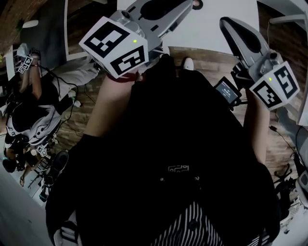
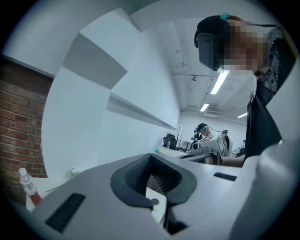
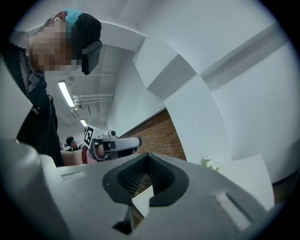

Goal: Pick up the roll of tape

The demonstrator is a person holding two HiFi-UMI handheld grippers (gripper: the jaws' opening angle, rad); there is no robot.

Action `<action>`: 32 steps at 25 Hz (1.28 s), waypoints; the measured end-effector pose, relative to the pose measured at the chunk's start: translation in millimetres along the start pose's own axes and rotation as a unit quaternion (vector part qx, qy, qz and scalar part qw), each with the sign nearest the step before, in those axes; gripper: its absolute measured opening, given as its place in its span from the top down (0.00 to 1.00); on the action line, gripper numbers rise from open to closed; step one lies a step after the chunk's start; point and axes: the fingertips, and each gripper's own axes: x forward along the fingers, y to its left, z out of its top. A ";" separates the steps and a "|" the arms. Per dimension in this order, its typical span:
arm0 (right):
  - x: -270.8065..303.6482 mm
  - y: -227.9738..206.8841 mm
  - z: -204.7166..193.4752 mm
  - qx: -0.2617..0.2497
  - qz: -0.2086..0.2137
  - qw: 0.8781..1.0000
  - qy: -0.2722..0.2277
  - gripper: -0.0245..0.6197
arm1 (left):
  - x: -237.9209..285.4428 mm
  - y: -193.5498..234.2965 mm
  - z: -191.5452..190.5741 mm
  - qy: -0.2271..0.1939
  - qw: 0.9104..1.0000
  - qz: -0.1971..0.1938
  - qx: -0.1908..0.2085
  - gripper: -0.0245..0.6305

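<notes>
I cannot make out a roll of tape for sure in any view. A small dark ring (image 1: 197, 4) shows at the top edge of the head view, half hidden by my left gripper's tip. My left gripper (image 1: 188, 6) is held up over the near edge of the white table (image 1: 226, 19), jaws together and nothing between them (image 2: 152, 164). Beside it my right gripper (image 1: 225, 23) is also shut and empty (image 3: 147, 161). Each gripper view shows the other gripper: the right one (image 2: 208, 143) and the left one (image 3: 110, 143).
A small bottle with a white cap (image 2: 27, 183) stands on the table by a brick wall (image 2: 18, 122). Small white flowers (image 3: 208, 163) sit on the table's right. A small screen (image 1: 227, 91) hangs near my right hand. Other people with gear (image 1: 29, 110) stand at the left.
</notes>
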 end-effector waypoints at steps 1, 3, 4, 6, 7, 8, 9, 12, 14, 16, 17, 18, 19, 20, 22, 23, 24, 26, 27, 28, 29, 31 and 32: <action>-1.7 -1.7 -0.8 0.005 -0.013 1.000 -0.002 0.96 | 5.9 -0.5 3.3 0.000 1.000 -0.015 0.003 0.95; -3.6 -8.2 -1.8 0.015 -0.037 0.999 -0.008 0.96 | 18.1 -0.6 9.0 -0.004 0.999 -0.047 0.010 0.95; -3.4 -11.0 -1.0 0.018 -0.047 0.999 -0.012 0.96 | 24.7 0.9 11.7 -0.008 0.998 -0.061 0.014 0.95; -4.9 -11.6 1.2 0.018 -0.065 0.998 -0.020 0.96 | 37.4 2.6 16.2 -0.018 0.996 -0.086 0.013 0.95; -7.9 -10.7 1.5 0.017 -0.076 0.997 -0.024 0.96 | 42.9 1.6 17.6 -0.023 0.995 -0.098 0.011 0.95; -11.9 -10.7 1.2 0.015 -0.091 0.995 -0.026 0.96 | 48.2 -0.4 19.0 -0.028 0.993 -0.113 0.009 0.95; -15.8 -12.4 0.7 0.012 -0.105 0.994 -0.027 0.96 | 52.7 -2.6 20.6 -0.031 0.991 -0.126 0.010 0.95; -24.7 -23.3 1.2 0.003 -0.139 0.990 -0.027 0.96 | 60.2 -6.1 22.4 -0.030 0.988 -0.153 0.021 0.95; -31.0 -32.5 5.0 0.004 -0.156 0.987 -0.029 0.96 | 65.2 -3.3 21.7 -0.025 0.987 -0.158 0.024 0.95; -35.9 -39.2 11.3 0.005 -0.170 0.985 -0.027 0.96 | 68.9 2.0 22.7 -0.027 0.987 -0.157 0.028 0.95; -36.8 -40.7 14.7 0.002 -0.175 0.984 -0.024 0.96 | 67.9 4.7 23.2 -0.026 0.987 -0.156 0.031 0.95; -36.1 -41.4 18.3 -0.001 -0.181 0.983 -0.019 0.96 | 64.8 7.9 24.2 -0.025 0.987 -0.157 0.034 0.95; -34.5 -41.5 22.3 -0.004 -0.187 0.982 -0.015 0.96 | 60.0 11.5 26.1 -0.023 0.987 -0.158 0.034 0.95; -32.9 -41.3 26.1 -0.005 -0.193 0.981 -0.011 0.96 | 54.2 15.0 28.7 -0.020 0.987 -0.159 0.032 0.95; -27.3 -42.5 31.2 -0.005 -0.203 0.979 -0.005 0.96 | 41.9 24.5 31.4 -0.016 0.987 -0.157 0.027 0.95; -18.3 -45.3 31.1 -0.006 -0.204 0.979 -0.003 0.96 | 35.4 34.9 29.1 -0.014 0.988 -0.154 0.026 0.95; -2.8 -49.4 28.3 -0.010 -0.202 0.979 0.000 0.96 | 27.8 51.1 23.5 -0.013 0.988 -0.150 0.024 0.95; 40.1 -57.9 18.6 -0.017 -0.197 0.980 0.010 0.96 | 9.6 92.1 8.5 -0.009 0.989 -0.148 0.019 0.95; 59.4 -60.2 15.8 -0.019 -0.195 0.980 0.016 0.96 | 1.0 109.0 3.5 -0.006 0.989 -0.149 0.017 0.95; 73.4 -60.8 16.2 -0.018 -0.195 0.980 0.020 0.96 | -5.8 120.0 1.8 -0.003 0.988 -0.152 0.018 0.95; 81.8 -60.2 18.8 -0.017 -0.195 0.980 0.022 0.96 | -10.6 125.1 2.4 0.000 0.988 -0.155 0.020 0.95; 87.1 -57.9 24.7 -0.017 -0.195 0.980 0.028 0.96 | -16.1 123.4 4.7 0.005 0.986 -0.165 0.024 0.95; 87.0 -56.9 26.1 -0.018 -0.196 0.980 0.032 0.96 | -17.7 120.0 4.2 0.006 0.985 -0.171 0.025 0.95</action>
